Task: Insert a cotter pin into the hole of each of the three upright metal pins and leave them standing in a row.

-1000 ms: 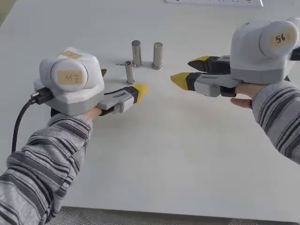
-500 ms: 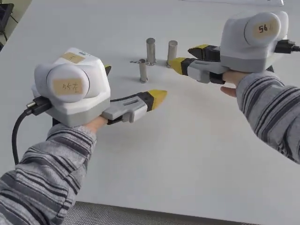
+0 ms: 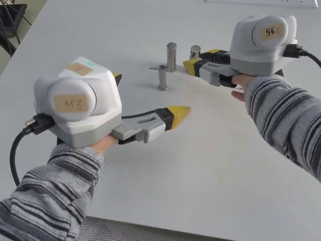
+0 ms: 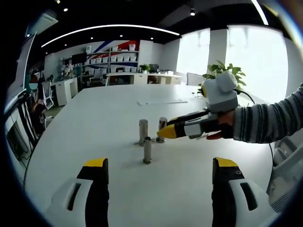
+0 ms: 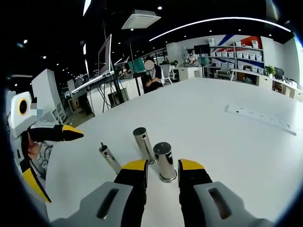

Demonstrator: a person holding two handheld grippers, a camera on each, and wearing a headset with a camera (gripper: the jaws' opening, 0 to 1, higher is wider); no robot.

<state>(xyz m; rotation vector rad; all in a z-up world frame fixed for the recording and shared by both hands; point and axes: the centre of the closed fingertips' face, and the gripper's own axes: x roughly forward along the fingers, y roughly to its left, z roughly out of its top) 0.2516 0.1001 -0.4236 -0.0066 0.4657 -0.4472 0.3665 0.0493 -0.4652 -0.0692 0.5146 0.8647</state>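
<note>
Now we are advancing the right gripper (image 5: 162, 166) onto the rightmost metal pin (image 3: 194, 50), jaws narrow astride it, not yet clamping; the left gripper (image 4: 161, 163) is retreating, jaws wide; likely a repositioning on the tabletop (image 3: 200, 165).

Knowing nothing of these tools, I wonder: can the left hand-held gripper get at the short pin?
Probably yes: the left hand-held gripper is open, bare table lies between it and the short pin, and the right hand-held gripper is at the thick pin.
</note>
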